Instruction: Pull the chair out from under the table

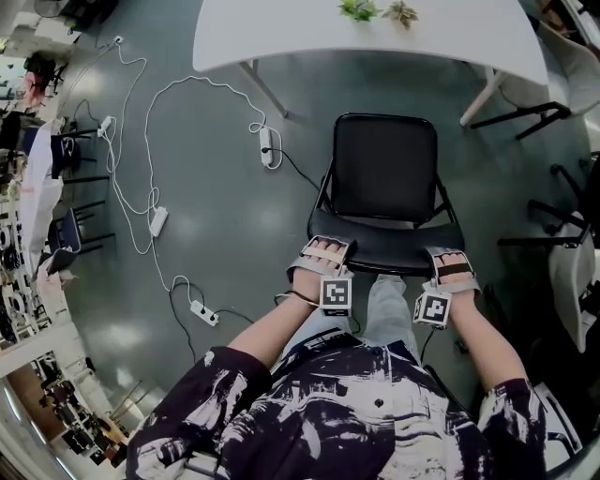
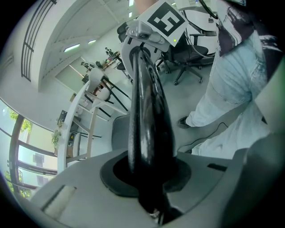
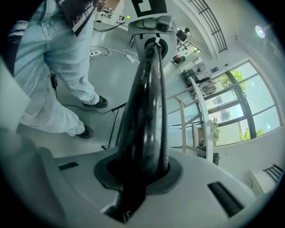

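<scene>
The black chair (image 1: 384, 169) stands on the grey floor just in front of the white table (image 1: 281, 37), its seat outside the table's edge. Its backrest's top edge (image 1: 380, 253) is nearest me. My left gripper (image 1: 323, 251) is shut on the left end of that edge and my right gripper (image 1: 448, 262) on the right end. In the left gripper view the black backrest edge (image 2: 149, 111) runs out from between the jaws of the left gripper (image 2: 147, 178). The right gripper view shows the same edge (image 3: 144, 111) clamped in the right gripper (image 3: 138, 173).
White cables and power strips (image 1: 157, 221) lie on the floor to the left, one strip (image 1: 267, 145) near the table leg. Other chairs (image 1: 525, 112) stand at the right. Small plants (image 1: 361, 9) sit on the table. My jeans-clad legs (image 2: 231, 89) are close behind the chair.
</scene>
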`<state>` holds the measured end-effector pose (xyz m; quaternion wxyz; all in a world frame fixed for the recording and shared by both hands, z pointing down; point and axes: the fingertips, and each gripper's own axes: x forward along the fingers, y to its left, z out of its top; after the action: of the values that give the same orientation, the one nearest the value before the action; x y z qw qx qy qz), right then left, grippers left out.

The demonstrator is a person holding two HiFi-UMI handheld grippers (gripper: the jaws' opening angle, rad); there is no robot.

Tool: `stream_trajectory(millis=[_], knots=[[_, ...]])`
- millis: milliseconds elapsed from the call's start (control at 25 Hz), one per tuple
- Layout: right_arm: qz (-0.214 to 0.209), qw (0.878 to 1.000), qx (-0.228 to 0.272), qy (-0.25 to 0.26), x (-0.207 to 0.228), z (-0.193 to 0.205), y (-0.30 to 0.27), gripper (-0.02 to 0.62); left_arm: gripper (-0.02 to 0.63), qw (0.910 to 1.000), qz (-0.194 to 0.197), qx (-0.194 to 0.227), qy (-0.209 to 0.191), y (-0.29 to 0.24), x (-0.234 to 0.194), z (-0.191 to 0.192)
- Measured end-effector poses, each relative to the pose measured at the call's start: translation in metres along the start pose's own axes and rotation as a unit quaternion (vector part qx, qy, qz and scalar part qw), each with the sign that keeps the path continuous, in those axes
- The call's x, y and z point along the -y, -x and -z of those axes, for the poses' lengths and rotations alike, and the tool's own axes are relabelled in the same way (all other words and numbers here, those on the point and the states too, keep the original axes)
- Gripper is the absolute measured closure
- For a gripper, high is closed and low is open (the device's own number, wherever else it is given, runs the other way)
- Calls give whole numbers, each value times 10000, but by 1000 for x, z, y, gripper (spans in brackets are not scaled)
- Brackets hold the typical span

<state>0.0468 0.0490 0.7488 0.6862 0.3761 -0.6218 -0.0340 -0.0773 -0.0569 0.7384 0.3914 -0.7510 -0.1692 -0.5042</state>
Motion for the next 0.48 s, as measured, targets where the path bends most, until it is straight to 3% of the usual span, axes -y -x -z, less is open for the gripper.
stream_trajectory(millis=[80, 200, 240, 280, 320, 480], knots=[[3, 10000, 12, -2, -2, 0, 1, 545, 554, 10000, 65, 9, 22, 1, 4, -1], [-40, 9999, 148, -67, -1, -6, 2, 544, 490, 9991, 384, 128, 151, 0, 6, -1], [-74, 9997, 215, 9, -1, -6, 3, 493, 460, 9981, 548, 169, 237, 2, 7, -1], [-129, 9994, 274, 146, -3, -3, 3, 397, 451, 9965, 745, 178, 338, 4, 8, 1], [-223, 9988, 348, 247, -5, 1, 6, 357, 424, 9943, 958, 161, 437, 8, 9, 4], [-874, 9932, 765, 19, 9, 16, 49, 285, 373, 9831, 1655, 138, 767, 44, 6, 27]])
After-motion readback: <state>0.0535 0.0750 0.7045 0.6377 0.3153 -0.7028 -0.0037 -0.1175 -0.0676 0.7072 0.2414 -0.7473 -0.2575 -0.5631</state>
